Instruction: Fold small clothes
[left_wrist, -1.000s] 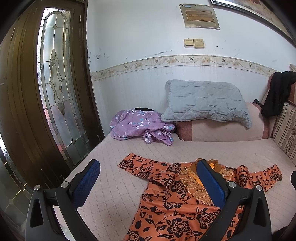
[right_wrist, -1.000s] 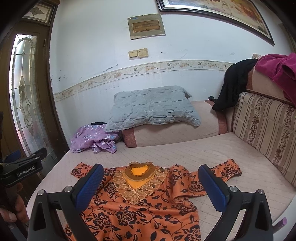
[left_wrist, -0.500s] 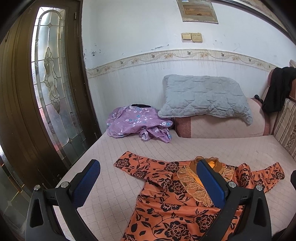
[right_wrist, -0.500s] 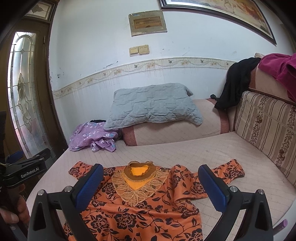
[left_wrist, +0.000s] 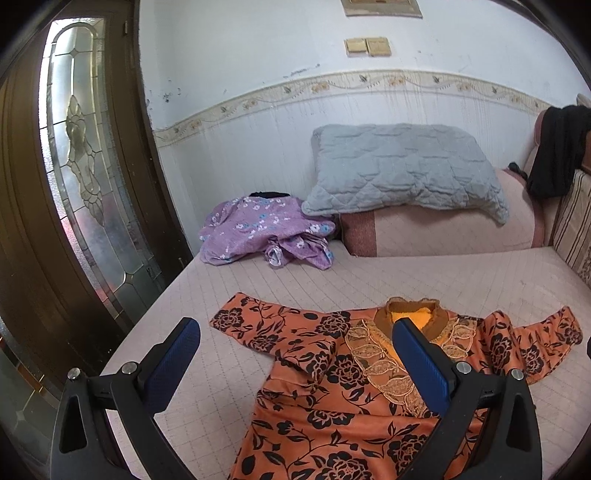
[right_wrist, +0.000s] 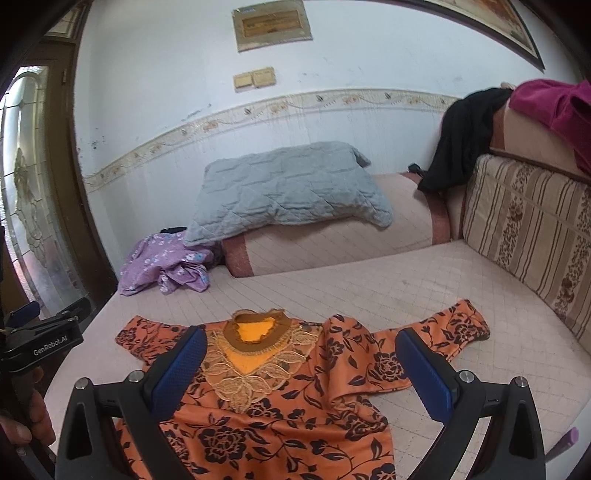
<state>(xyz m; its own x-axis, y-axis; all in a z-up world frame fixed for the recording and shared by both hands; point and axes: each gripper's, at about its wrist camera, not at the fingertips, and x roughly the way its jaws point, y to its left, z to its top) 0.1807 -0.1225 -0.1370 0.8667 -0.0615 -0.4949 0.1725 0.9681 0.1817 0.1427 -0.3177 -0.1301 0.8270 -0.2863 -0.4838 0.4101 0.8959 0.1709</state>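
Observation:
An orange dress with black flowers (left_wrist: 332, 373) lies spread flat on the pink quilted bed (left_wrist: 424, 273), sleeves out to both sides, lace collar facing up. It also shows in the right wrist view (right_wrist: 295, 398). My left gripper (left_wrist: 295, 362) is open and empty, hovering above the dress's left sleeve and shoulder. My right gripper (right_wrist: 301, 369) is open and empty, above the dress's chest and right shoulder. The left gripper's body (right_wrist: 40, 339) shows at the left edge of the right wrist view.
A crumpled purple floral garment (left_wrist: 266, 232) lies at the bed's far left. A grey quilted pillow (left_wrist: 402, 170) rests on a pink bolster (left_wrist: 443, 232). A striped backrest (right_wrist: 528, 229) with black cloth (right_wrist: 465, 136) and magenta cloth (right_wrist: 554, 110) bounds the right. A glass door (left_wrist: 85, 166) stands left.
Both grippers have tilted down and moved a little closer to the dress. Both stay open. The dress has not moved.

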